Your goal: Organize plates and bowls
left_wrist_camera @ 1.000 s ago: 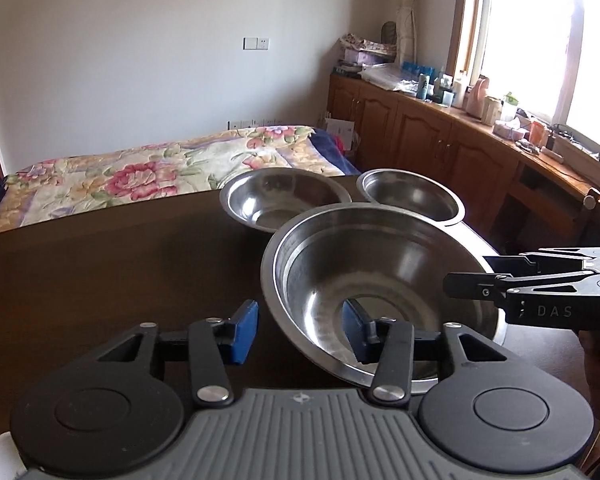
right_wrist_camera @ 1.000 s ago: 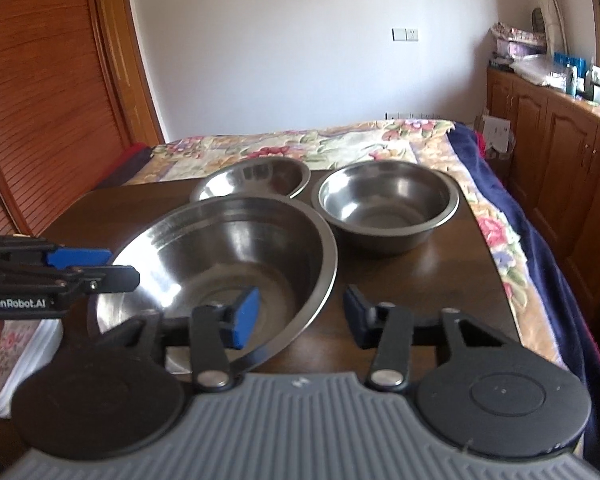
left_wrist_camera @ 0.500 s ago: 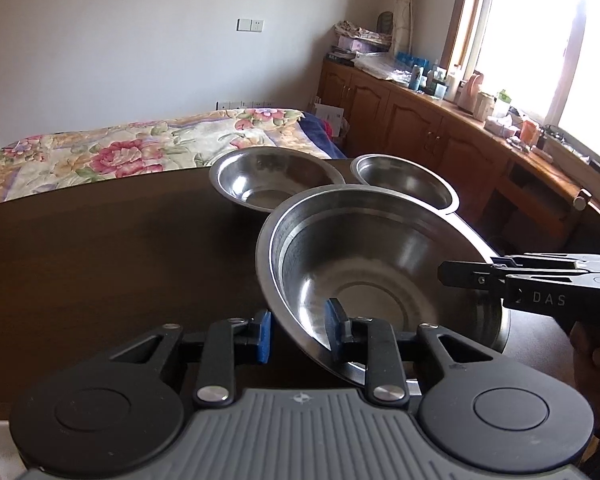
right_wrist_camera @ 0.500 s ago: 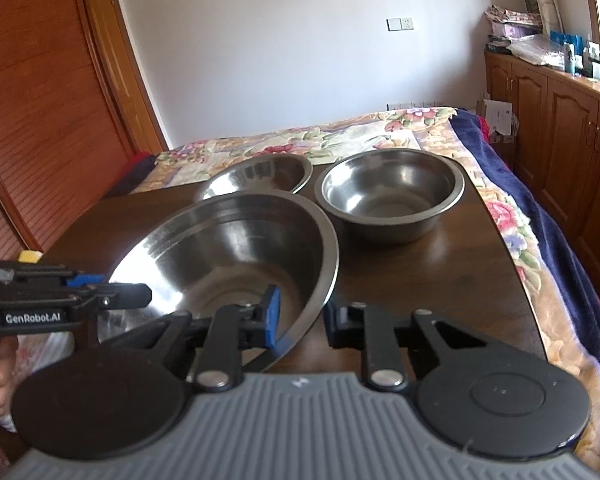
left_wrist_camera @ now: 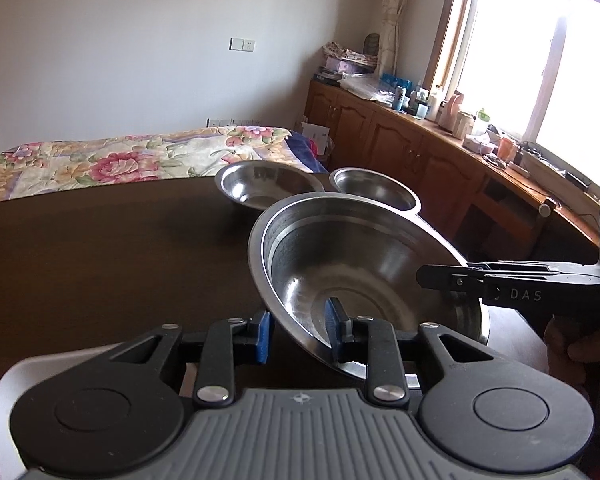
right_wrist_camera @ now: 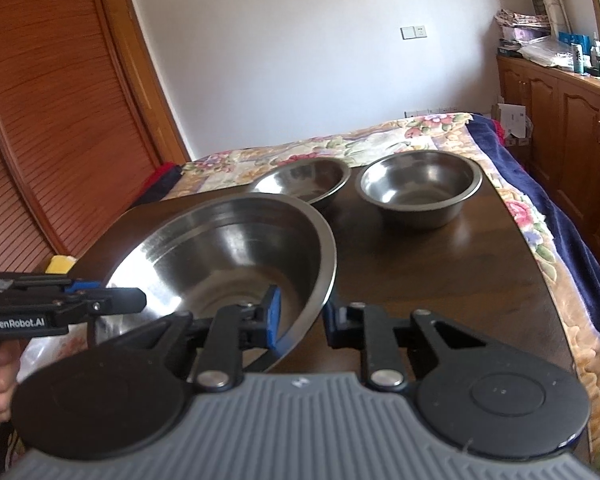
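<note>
1. Large bowl [left_wrist_camera: 364, 264] is looking like brushed steel, glossy, with fine concentric rings showing on the inner wall.
2. Shallow bowl [right_wrist_camera: 308, 178] and deep bowl [right_wrist_camera: 420, 188] are showing the same polished metal, reflecting light.
3. Table [left_wrist_camera: 120, 248] is reading as dark varnished wood, smooth, throwing a sheen near the deep bowl in the right wrist view.
4. Left gripper [left_wrist_camera: 298, 330] is showing matt black plastic arms, blue rubbery pads [left_wrist_camera: 263, 336], shiny metal rivets and a ribbed grey base.
5. Right gripper [right_wrist_camera: 300, 316] is looking the same: matt black plastic, blue pads.
6. Bedspread [left_wrist_camera: 112, 160] is appearing as floral printed cloth, matt.
7. Cabinets [left_wrist_camera: 404, 148] and slatted door [right_wrist_camera: 40, 120] are showing glossy reddish wood.
</note>
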Available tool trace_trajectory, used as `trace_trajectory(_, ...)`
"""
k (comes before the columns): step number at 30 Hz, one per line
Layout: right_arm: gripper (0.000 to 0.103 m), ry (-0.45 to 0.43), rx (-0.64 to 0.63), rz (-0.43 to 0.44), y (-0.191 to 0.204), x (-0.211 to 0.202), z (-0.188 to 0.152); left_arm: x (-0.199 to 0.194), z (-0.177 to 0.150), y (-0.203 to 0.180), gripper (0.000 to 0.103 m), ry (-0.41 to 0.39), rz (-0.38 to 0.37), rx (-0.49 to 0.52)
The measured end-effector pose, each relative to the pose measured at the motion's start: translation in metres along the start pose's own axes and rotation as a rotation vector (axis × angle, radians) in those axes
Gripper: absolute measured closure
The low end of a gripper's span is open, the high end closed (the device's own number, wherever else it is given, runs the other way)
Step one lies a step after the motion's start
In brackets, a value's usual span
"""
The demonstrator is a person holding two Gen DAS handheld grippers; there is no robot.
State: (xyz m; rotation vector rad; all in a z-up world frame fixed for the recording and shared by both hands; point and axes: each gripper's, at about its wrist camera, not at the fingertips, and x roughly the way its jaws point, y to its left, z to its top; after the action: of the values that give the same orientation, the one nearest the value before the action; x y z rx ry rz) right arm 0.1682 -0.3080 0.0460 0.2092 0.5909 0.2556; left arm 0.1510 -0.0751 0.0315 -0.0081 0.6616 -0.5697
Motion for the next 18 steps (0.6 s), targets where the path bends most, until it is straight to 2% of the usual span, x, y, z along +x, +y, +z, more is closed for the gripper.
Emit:
trace_trajectory(10,0.079,0.016,-0.035,0.009,0.016,-0.012,-0.024,-0.012,-0.027,0.004,0.047,0.024,0.005,0.008)
trace_trajectory(18,0.079,0.041,-0.028,0.006,0.017,-0.011,-0.033,-0.018,-0.034,0.001,0.048,0.029,0.005,0.003)
